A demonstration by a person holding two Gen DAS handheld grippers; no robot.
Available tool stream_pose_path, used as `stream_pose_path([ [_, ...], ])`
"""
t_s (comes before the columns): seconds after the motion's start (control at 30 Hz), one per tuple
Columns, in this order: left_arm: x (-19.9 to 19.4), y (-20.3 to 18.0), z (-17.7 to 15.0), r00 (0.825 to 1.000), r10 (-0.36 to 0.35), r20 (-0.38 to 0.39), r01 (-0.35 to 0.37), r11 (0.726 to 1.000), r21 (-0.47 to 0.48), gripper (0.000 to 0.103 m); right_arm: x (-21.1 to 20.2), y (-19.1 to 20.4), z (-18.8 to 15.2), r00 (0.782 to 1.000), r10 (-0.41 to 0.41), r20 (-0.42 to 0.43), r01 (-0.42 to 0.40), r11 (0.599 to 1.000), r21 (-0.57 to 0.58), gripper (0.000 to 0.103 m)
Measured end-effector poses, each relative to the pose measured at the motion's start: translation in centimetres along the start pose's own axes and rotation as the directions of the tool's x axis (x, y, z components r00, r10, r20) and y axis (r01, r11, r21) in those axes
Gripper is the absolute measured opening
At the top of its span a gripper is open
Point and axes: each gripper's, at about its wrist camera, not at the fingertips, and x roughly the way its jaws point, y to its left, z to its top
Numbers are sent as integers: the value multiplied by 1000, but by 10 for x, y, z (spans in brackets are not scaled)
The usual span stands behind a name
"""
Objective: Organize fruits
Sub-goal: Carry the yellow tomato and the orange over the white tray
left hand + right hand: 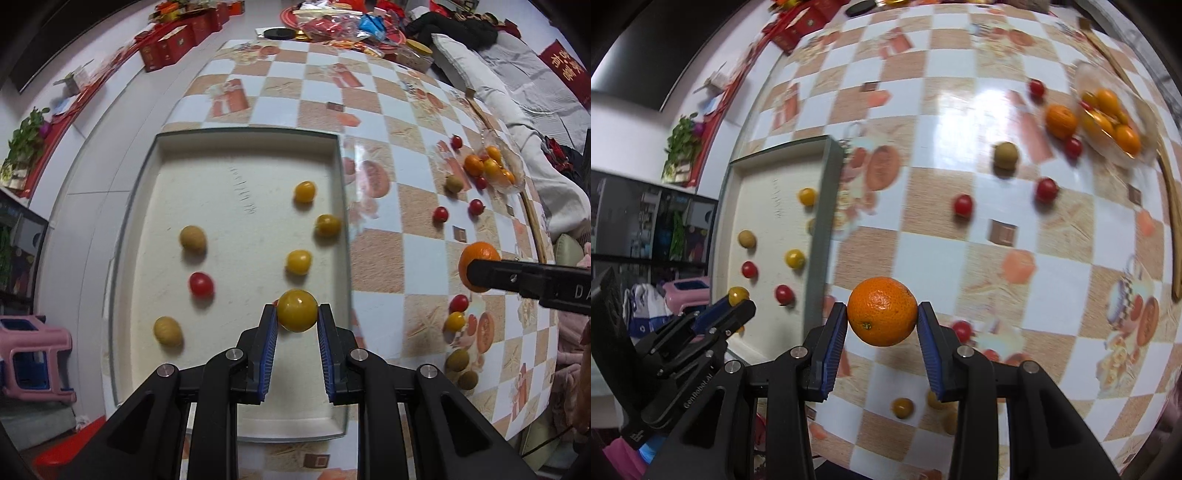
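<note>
A checkered surface (pixel 373 236) with printed fruit patterns fills both views, edged by a white floor and red boxes (pixel 173 40) at the upper left of the left view.

The left tongs (pixel 297 314) are clenched on a yellow tomato (pixel 297 310), held above the lower part of a shallow tray (pixel 341 236) at centre frame. The right tongs (pixel 882 314) grip an orange (pixel 882 311) at lower centre of the right view, above the surface just right of the tray's wall; in the left view that orange shows at the right edge.

Inside the tray lie three more yellow tomatoes, one red tomato (pixel 201 284) and two brownish fruits (pixel 192 239), apart from one another.

Farther out on the surface, red tomatoes (pixel 963 205) are scattered at centre right of the right view, with a brownish fruit (pixel 1005 155) above them. At the upper right a clear bowl (pixel 1145 147) holds orange fruits, and another orange (pixel 1061 120) sits just beside it.
</note>
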Motion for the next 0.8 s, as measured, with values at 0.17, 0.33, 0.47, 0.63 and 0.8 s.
stream_pose_path([
  [0.17,7,23,-15,999,31,-19,-31,999,-13,23,12,29,8,1000,0,-18,-1,999,-50,42],
  [0.33,18,40,-30,998,44,-53,-47,998,-48,23,31,58,16,999,-6,-40,2,994,-106,42],
  [0.47,30,47,-35,996,53,-74,-58,997,-60,23,47,79,25,998,-14,-55,6,990,-144,42],
  [0.63,41,47,-39,994,66,-85,-69,997,-32,23,68,101,40,997,-34,-67,20,980,-196,42],
  [0.8,48,49,-41,994,61,-93,-64,997,-32,23,88,118,52,996,-51,-77,32,973,-229,42],
])
